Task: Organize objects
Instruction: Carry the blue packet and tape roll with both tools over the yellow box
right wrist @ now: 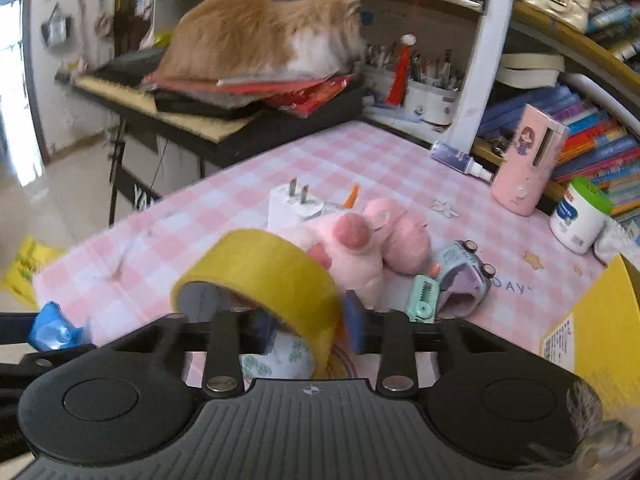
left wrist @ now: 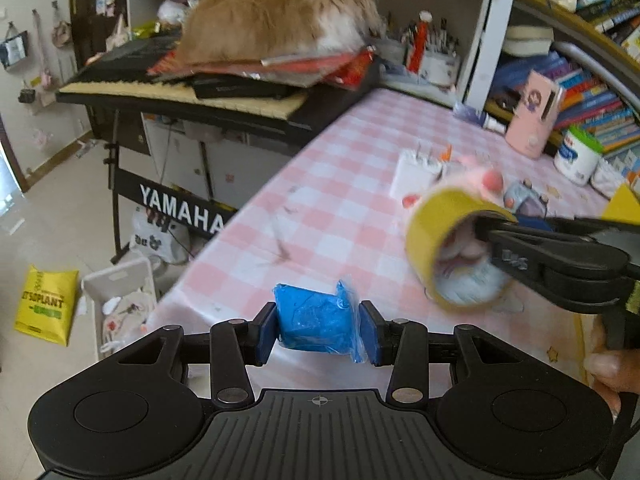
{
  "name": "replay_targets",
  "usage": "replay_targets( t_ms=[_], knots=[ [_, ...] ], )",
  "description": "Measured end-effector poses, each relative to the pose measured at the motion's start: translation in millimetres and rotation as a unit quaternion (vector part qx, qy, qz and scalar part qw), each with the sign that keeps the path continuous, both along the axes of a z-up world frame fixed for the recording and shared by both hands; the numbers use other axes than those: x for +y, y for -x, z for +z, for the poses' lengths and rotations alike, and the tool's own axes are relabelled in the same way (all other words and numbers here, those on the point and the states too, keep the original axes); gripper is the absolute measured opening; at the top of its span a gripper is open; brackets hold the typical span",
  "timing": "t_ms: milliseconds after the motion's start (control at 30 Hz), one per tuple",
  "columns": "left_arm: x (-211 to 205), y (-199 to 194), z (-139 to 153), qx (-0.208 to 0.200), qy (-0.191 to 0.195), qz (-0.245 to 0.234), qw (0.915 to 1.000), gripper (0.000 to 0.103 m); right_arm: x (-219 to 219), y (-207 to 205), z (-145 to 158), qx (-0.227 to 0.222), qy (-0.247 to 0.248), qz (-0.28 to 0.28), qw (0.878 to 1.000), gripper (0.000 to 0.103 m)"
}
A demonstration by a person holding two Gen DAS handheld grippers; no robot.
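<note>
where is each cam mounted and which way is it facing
Left wrist: on the left gripper, facing along its fingers clamping a blue packet over the checked table; the right gripper and fingers show.
Right wrist: on the right gripper, pinching a yellow tape roll.
Shared: cat, tape, packet, pink plush.

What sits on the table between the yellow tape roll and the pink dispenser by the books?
The pink plush toy and toy car, seen in the right wrist view.
</note>
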State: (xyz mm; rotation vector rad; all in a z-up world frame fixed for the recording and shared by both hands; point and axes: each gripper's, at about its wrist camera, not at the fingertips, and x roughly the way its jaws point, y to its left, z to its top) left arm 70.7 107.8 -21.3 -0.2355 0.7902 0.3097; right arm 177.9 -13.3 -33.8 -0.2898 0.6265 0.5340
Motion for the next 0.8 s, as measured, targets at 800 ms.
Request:
replay_targets(
  t_ms=[800],
  knots=[
    [-66,51,30,-0.053,0.033,-0.227,0.9719,0.041,-136,148,51,0.047,-0.105,-0.203,0.973,0.008]
  ],
)
